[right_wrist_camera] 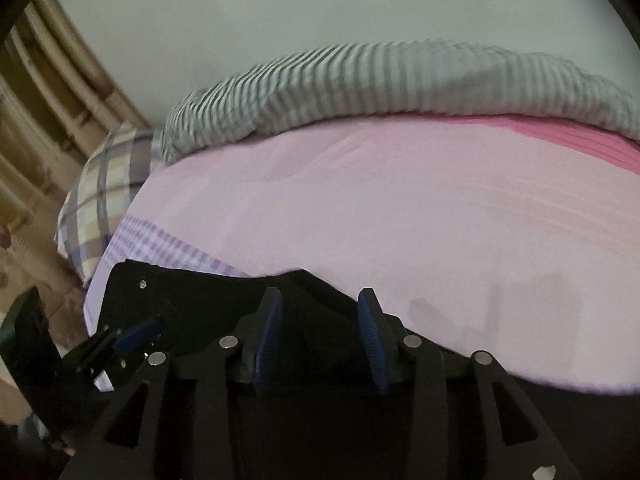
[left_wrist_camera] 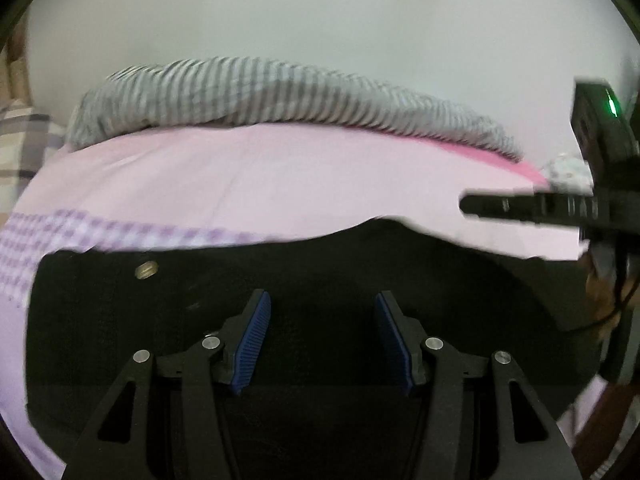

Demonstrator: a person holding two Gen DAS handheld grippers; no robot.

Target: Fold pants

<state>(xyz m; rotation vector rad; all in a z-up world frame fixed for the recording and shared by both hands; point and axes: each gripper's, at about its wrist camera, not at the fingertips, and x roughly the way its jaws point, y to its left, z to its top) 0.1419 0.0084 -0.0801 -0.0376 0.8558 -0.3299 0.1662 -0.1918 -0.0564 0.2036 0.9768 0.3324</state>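
Left wrist view: black pants spread on pink bed

Black pants [left_wrist_camera: 320, 272] lying flat on pink sheet [left_wrist_camera: 240, 176], metal button [left_wrist_camera: 146, 270] near waist at left, upper edge wavy w/ a hump mid-right. Left gripper [left_wrist_camera: 322, 320] over fabric, jaws wide apart, holding nothing. Right gripper [right_wrist_camera: 320, 320] likewise spread, empty, at pants' upper edge. Striped blanket [left_wrist_camera: 280, 96] bunched along far side; plaid pillow [right_wrist_camera: 104, 184] at left.

Pink bed sheet [right_wrist_camera: 360, 208], striped blanket [right_wrist_camera: 400, 80], pale wall [right_wrist_camera: 280, 8].
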